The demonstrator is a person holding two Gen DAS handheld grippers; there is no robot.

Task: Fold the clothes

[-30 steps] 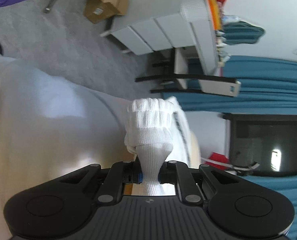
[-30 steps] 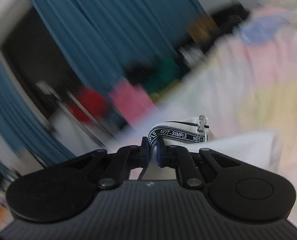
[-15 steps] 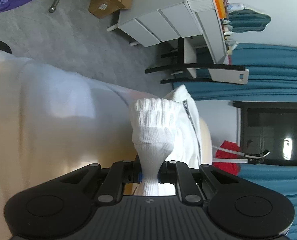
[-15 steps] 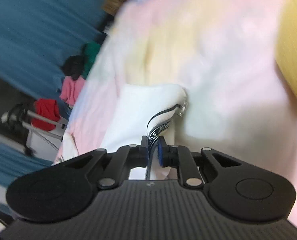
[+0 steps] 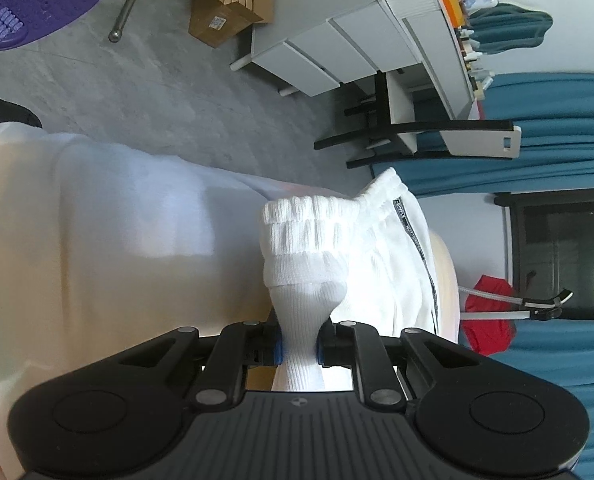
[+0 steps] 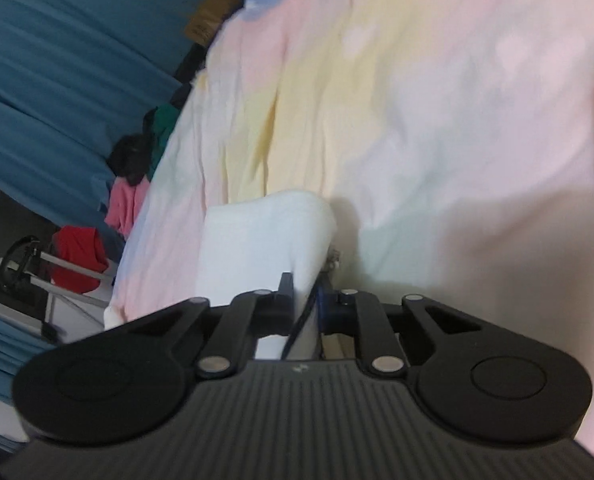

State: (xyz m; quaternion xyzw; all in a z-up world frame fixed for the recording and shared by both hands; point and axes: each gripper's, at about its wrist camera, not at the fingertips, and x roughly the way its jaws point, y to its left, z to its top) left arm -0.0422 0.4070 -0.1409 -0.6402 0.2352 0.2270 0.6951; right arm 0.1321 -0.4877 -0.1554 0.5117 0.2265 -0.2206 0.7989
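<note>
A white garment (image 5: 381, 256) with a black-and-white lettered side stripe hangs over the pastel bed cover (image 5: 117, 248). My left gripper (image 5: 299, 346) is shut on its ribbed white cuff (image 5: 303, 256), which bunches above the jaws. My right gripper (image 6: 307, 310) is shut on another part of the white garment (image 6: 257, 244), with the dark stripe caught between the jaws. That part lies low against the pastel pink and yellow bed cover (image 6: 417, 100).
In the left wrist view there are a white drawer desk (image 5: 337, 52), a black chair (image 5: 409, 136), a cardboard box (image 5: 229, 8), a purple mat (image 5: 25, 4), teal curtains and a dark screen. In the right wrist view, red, pink and green clothes (image 6: 97, 240) hang on a rack beside the bed.
The right gripper swung from facing the curtains down toward the bed, and the garment now rests against the cover. The left gripper kept its grip, and more of the waistband shows.
</note>
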